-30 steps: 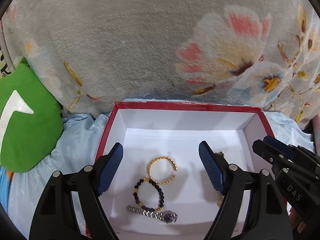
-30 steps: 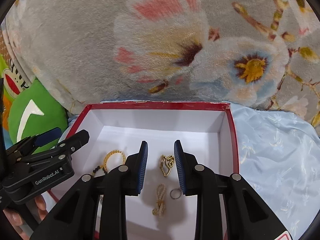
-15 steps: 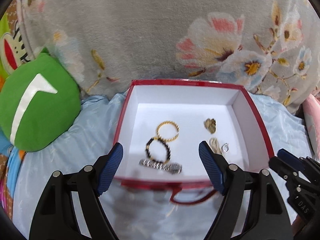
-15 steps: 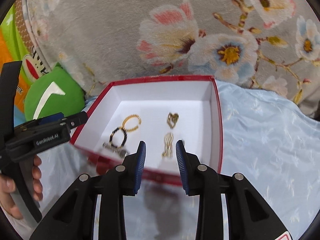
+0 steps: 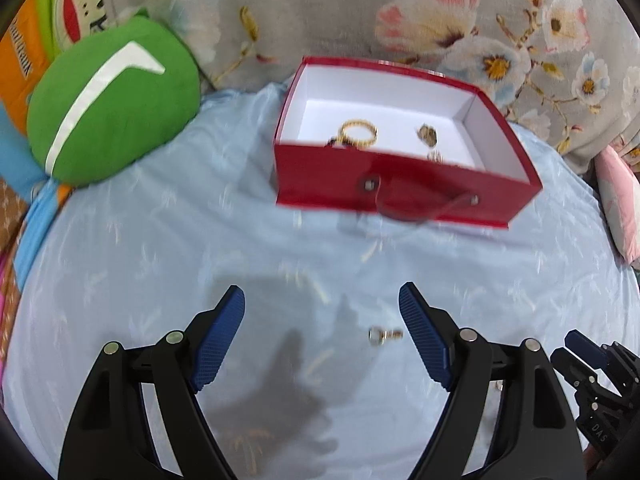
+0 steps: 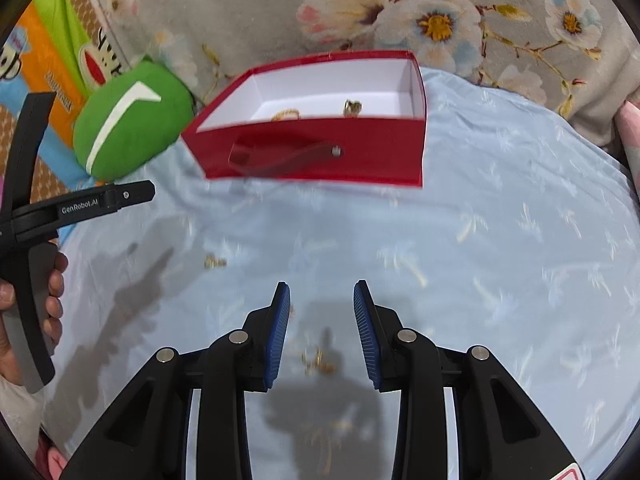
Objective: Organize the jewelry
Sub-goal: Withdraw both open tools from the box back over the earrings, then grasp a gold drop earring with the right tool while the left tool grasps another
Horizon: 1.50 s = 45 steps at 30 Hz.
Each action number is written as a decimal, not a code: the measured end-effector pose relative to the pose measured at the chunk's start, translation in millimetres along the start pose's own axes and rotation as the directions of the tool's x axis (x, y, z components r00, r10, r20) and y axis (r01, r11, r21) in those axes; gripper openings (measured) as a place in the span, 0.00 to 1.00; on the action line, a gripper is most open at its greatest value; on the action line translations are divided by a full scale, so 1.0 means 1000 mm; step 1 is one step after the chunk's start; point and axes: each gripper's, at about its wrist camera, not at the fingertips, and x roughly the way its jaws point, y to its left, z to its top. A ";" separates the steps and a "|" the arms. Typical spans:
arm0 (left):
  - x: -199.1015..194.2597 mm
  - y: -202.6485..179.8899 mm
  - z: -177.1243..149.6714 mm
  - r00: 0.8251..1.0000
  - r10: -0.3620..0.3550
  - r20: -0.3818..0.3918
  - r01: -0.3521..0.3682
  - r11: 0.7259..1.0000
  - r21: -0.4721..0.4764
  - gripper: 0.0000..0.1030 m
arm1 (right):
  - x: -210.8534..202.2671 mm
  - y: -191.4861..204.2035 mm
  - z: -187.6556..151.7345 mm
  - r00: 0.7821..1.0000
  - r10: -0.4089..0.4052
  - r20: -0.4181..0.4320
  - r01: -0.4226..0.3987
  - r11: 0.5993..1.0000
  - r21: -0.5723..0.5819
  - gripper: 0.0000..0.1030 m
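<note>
A red box [image 5: 400, 184] with a white inside sits on the light blue bedspread. It holds a gold bangle [image 5: 357, 132], a gold pendant [image 5: 427, 134] and other pieces partly hidden by its front wall. It also shows in the right wrist view [image 6: 320, 156]. My left gripper [image 5: 322, 340] is open and empty above the cloth, with a small ring-like gold piece [image 5: 383, 335] lying beside its right finger. My right gripper [image 6: 321, 332] is open and empty above a blurred small gold piece [image 6: 318, 360]. Another small gold piece [image 6: 215, 261] lies to the left.
A green cushion [image 5: 112, 100] lies left of the box. A grey floral blanket [image 5: 440, 12] rises behind it. A pink pillow [image 5: 620, 196] is at the right edge. The left gripper's body and the hand holding it [image 6: 36, 280] fill the right view's left side.
Both grippers have pulled back out of the box towards me, and now hover over the bedspread in front of it. The right gripper has opened wider. The jewelry in the box stayed put.
</note>
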 end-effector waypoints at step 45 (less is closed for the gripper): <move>0.064 -0.030 -0.043 0.994 -0.034 -0.106 0.033 0.999 -0.010 0.65 | 0.045 0.000 -0.045 0.998 -0.021 -0.053 0.023 0.999 0.036 0.05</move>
